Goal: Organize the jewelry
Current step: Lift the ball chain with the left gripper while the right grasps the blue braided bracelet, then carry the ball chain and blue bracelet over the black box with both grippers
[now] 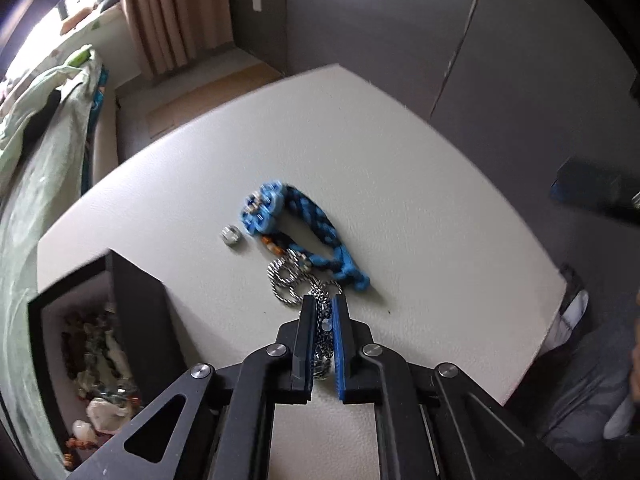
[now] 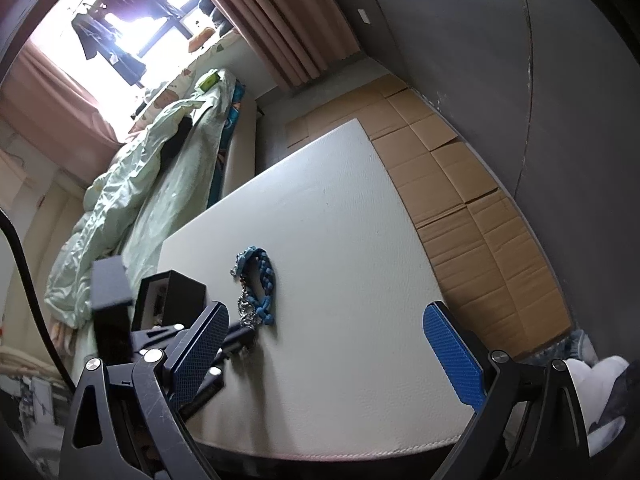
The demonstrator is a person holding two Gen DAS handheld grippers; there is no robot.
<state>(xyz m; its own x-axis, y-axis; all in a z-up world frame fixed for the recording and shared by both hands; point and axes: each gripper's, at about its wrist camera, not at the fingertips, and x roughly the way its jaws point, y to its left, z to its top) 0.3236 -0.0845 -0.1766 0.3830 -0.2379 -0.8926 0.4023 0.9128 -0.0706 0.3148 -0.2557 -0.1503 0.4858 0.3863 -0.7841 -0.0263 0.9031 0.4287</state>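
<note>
The silver chain [image 1: 298,286] lies near the desk [image 1: 420,208] centre, beside a blue braided bracelet [image 1: 316,226]; limp and slippery, best pinched mid-bunch. The left gripper [image 1: 323,308] apparently clamps it; the right gripper [image 2: 328,328] is spread, empty.

The braided bracelet [image 1: 304,224] lies in the middle of the table [image 1: 420,184], with a small ring [image 1: 231,235] just to its left. The chain [image 1: 290,280] touches its near end. The open box [image 1: 76,344] sits at the table's left edge, with more jewelry [image 1: 100,360] inside.
</note>
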